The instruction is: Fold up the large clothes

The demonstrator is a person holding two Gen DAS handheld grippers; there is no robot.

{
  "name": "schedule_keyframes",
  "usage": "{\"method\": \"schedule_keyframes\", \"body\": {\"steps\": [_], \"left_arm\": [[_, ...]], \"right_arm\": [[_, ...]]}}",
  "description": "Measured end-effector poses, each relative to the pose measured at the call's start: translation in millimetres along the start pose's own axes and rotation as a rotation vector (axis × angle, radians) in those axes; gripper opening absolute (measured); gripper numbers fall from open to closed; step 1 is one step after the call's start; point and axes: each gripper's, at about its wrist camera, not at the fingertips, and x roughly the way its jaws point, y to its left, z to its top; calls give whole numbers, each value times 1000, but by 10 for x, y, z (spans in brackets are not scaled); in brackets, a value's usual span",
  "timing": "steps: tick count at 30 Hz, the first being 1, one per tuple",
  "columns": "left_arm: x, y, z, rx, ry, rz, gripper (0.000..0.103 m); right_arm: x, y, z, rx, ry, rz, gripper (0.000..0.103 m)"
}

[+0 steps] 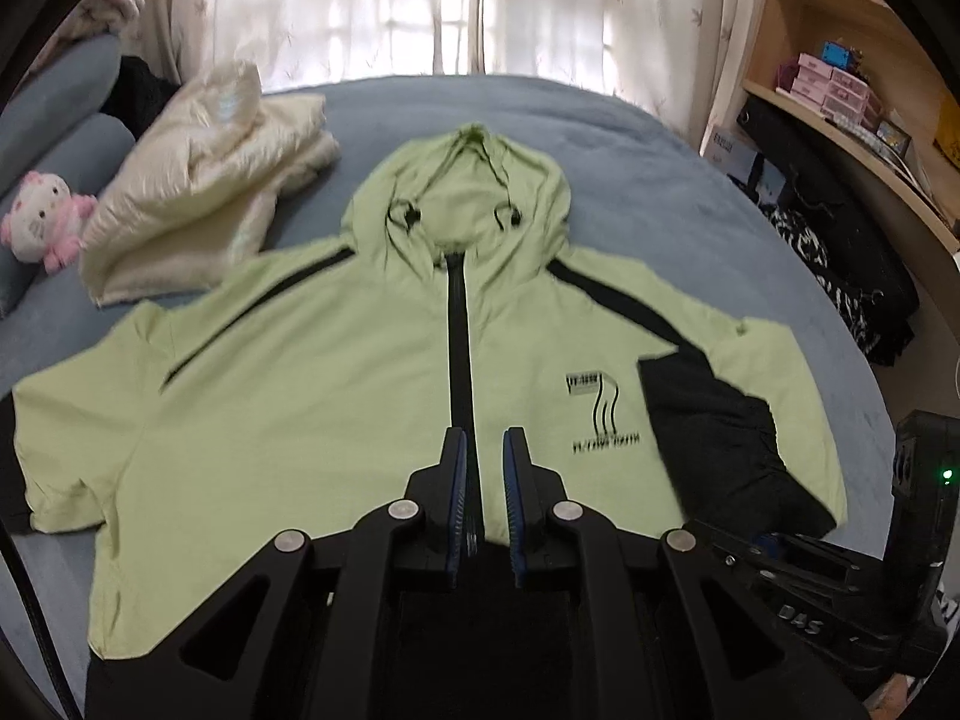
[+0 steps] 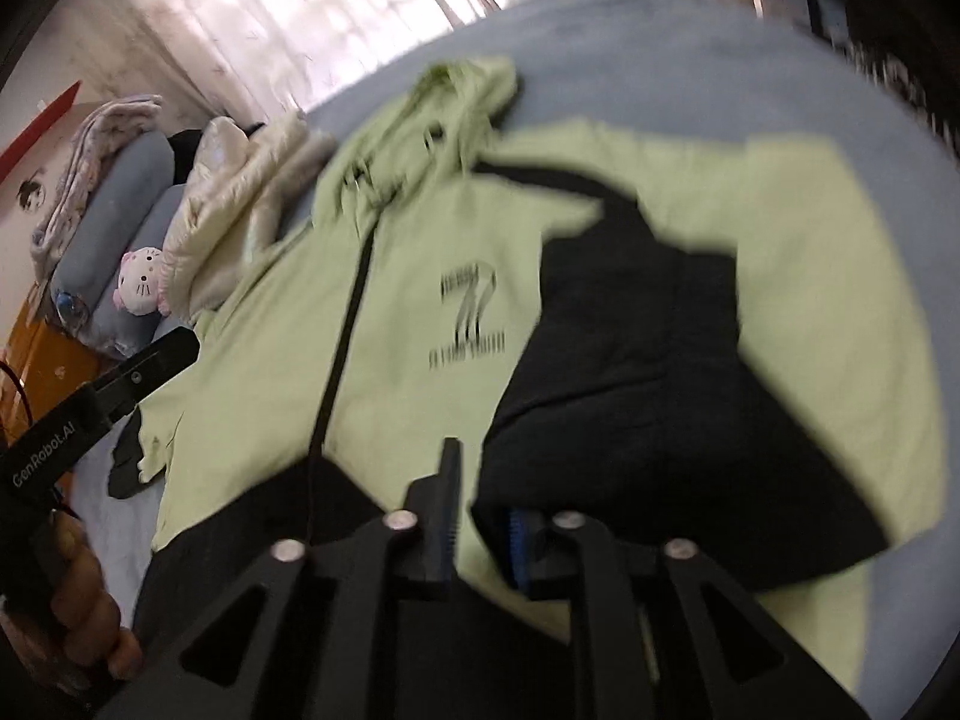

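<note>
A light green hooded jacket (image 1: 300, 390) with a black zipper lies front up on the blue bed (image 1: 660, 180). Its black-ended right sleeve (image 1: 708, 438) is folded inward over the chest, beside the printed logo. My left gripper (image 1: 487, 462) hovers over the zipper near the hem, its jaws a narrow gap apart with nothing pinched. In the blurred right wrist view, my right gripper (image 2: 483, 498) is open above the jacket (image 2: 270, 330). The black sleeve end (image 2: 648, 360) drapes over its right fingertip and hides it. A hand (image 2: 78, 600) holds the left tool at that view's left edge.
A folded cream puffer jacket (image 1: 204, 180) and a pink-and-white plush toy (image 1: 45, 222) lie at the bed's far left, beside grey pillows (image 1: 60, 96). Wooden shelves (image 1: 840, 90) and a black bag (image 1: 840, 276) stand off the right side. Curtains hang behind.
</note>
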Motion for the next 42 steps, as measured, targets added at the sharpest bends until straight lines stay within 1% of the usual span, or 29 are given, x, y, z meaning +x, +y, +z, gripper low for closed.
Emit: {"method": "schedule_keyframes", "body": {"steps": [1, 2, 4, 7, 8, 10, 11, 13, 15, 16, 18, 20, 22, 25, 29, 32, 33, 34, 35, 36, 37, 38, 39, 40, 41, 42], "left_arm": [[19, -9, -29, 6, 6, -7, 11], [33, -21, -50, 13, 8, -14, 11], [56, -94, -96, 34, 14, -41, 15], [84, -287, -156, 69, 22, -92, 20], [98, -374, -177, 85, 26, -113, 20], [122, -561, -223, 124, 33, -149, 21], [126, -637, -242, 143, 36, -159, 21], [141, -826, -306, 194, 43, -182, 22], [180, -1018, -385, 247, 57, -203, 24], [193, -1079, -413, 265, 65, -214, 26], [237, -1246, -496, 320, 90, -235, 29], [291, -1421, -589, 383, 115, -238, 36], [340, -1520, -652, 416, 129, -234, 45], [437, -1600, -687, 444, 139, -205, 46], [617, -1655, -647, 451, 148, -146, 46], [696, -1685, -624, 460, 142, -122, 45], [726, -1688, -608, 469, 135, -113, 32], [713, -1709, -593, 483, 113, -97, 7], [700, -1711, -566, 488, 94, -80, 6], [633, -1694, -513, 480, 55, -70, 6], [570, -1660, -465, 465, 25, -75, 6], [439, -1587, -358, 431, -35, -82, 6], [370, -1535, -293, 408, -66, -80, 5], [271, -1428, -195, 364, -103, -82, 5], [163, -1248, -83, 292, -140, -83, 5], [122, -1136, -30, 251, -155, -75, 5]], "right_arm": [[-42, -26, -42, 23, -1, 25, 36], [-79, -38, -38, 36, -10, 43, 40], [-276, -106, -160, 64, -67, 74, 40], [-481, -171, -337, 86, -172, 57, 41], [-581, -199, -401, 87, -219, 33, 41], [-800, -244, -546, 97, -340, -73, 41], [-843, -246, -569, 104, -378, -108, 41], [-1024, -314, -712, 141, -497, -208, 41], [-1114, -405, -783, 184, -553, -247, 41], [-1124, -471, -815, 211, -562, -267, 41], [-1075, -591, -839, 252, -555, -274, 41], [-1000, -742, -851, 300, -523, -260, 41], [-928, -923, -890, 367, -496, -238, 41], [-885, -1044, -944, 412, -480, -212, 41], [-829, -1026, -952, 396, -472, -213, 41], [-799, -1000, -932, 383, -466, -213, 41], [-791, -1001, -932, 384, -464, -213, 41], [-784, -1003, -931, 385, -462, -210, 41], [-786, -1009, -937, 385, -462, -209, 41], [-784, -1007, -939, 384, -462, -209, 41], [-786, -1002, -943, 381, -464, -210, 41], [-792, -994, -948, 378, -467, -212, 41], [-797, -984, -952, 375, -471, -213, 41], [-805, -968, -955, 371, -476, -215, 41], [-811, -952, -958, 365, -481, -217, 41], [-817, -929, -960, 354, -486, -219, 41]]}}
